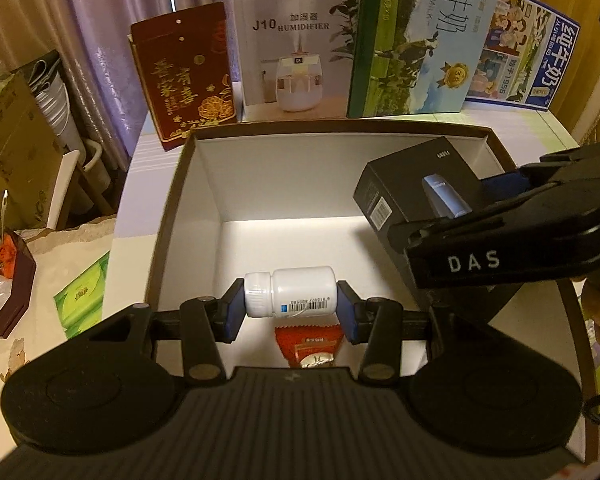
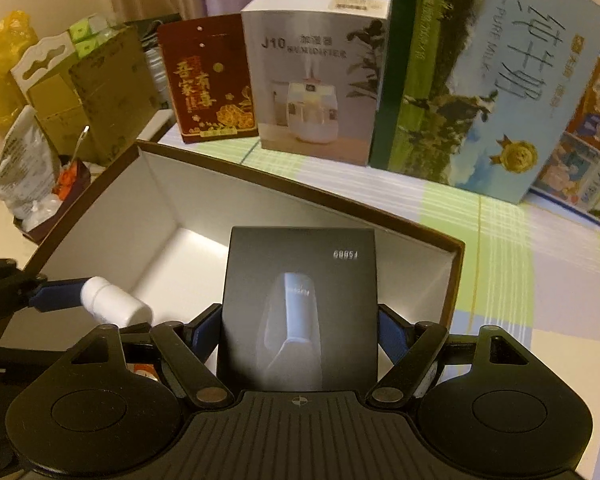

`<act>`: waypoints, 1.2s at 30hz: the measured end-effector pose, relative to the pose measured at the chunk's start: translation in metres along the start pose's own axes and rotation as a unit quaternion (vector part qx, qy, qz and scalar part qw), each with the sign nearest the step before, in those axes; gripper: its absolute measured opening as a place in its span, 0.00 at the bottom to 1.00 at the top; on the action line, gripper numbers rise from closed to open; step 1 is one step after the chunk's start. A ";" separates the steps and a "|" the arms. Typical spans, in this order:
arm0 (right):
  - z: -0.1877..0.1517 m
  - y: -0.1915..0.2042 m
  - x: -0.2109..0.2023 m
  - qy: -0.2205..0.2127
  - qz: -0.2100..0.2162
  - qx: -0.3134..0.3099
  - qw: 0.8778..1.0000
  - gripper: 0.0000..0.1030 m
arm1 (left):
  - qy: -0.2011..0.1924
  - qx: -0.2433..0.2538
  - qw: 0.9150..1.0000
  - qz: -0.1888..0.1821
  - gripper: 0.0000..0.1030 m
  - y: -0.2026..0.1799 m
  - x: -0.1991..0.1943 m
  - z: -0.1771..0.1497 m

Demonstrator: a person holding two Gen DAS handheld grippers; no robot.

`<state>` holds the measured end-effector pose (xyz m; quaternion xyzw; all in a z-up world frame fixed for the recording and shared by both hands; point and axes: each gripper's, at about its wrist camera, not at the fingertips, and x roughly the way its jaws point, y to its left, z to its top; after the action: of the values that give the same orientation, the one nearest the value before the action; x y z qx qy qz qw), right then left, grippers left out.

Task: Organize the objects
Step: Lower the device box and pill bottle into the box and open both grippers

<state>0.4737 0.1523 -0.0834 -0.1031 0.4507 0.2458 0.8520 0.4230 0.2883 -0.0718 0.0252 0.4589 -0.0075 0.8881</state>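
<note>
Pill bottle [image 1: 290,291] and black product box [image 2: 300,308] are both over the open brown storage box [image 1: 172,208], and I judge I'm mid-placement with each. My left gripper [image 1: 291,308] is clamped on the white bottle end to end, cap against one pad, holding it sideways above a red snack packet [image 1: 310,346] on the floor of the storage box. My right gripper [image 2: 300,334] is closed on the black box's two sides near its lower end, over the right half. To do this well, I'd lower the bottle into the bare white floor ahead of the packet, keep the black box square to the right wall, and release only once each touches down.
</note>
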 end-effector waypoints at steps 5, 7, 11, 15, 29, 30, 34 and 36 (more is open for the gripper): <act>0.000 -0.001 -0.003 -0.015 -0.010 -0.014 1.000 0.74 | 0.003 0.007 1.000 -0.003 0.40 -0.004 0.008 0.003; 0.001 -0.005 -0.004 -0.014 -0.006 -0.012 1.000 0.74 | 0.005 0.009 1.000 -0.004 0.40 -0.005 0.010 0.004; 0.002 -0.010 -0.008 -0.016 0.005 -0.007 1.000 0.73 | 0.005 0.014 1.000 -0.004 0.40 -0.006 0.013 0.007; 0.001 -0.010 -0.011 -0.017 0.008 -0.011 1.000 0.73 | 0.006 0.018 1.000 -0.006 0.41 -0.009 0.017 0.009; -0.015 -0.017 -0.048 -0.025 0.059 0.000 0.998 0.74 | -0.006 0.014 1.000 0.007 0.60 0.002 -0.006 0.008; -0.017 -0.017 -0.051 -0.027 0.062 0.000 0.998 0.74 | -0.006 0.011 1.000 0.008 0.60 0.004 -0.010 0.007; -0.027 -0.017 -0.066 -0.033 0.074 0.004 0.997 0.75 | -0.006 0.001 1.000 0.010 0.65 0.009 -0.024 0.003; -0.033 -0.016 -0.073 -0.036 0.079 0.005 0.996 0.77 | -0.005 -0.002 1.000 0.011 0.66 0.009 -0.031 0.000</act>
<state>0.4241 0.1020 -0.0431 -0.0539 0.4280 0.3136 0.8459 0.4051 0.2972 -0.0458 0.0288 0.4538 0.0027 0.8906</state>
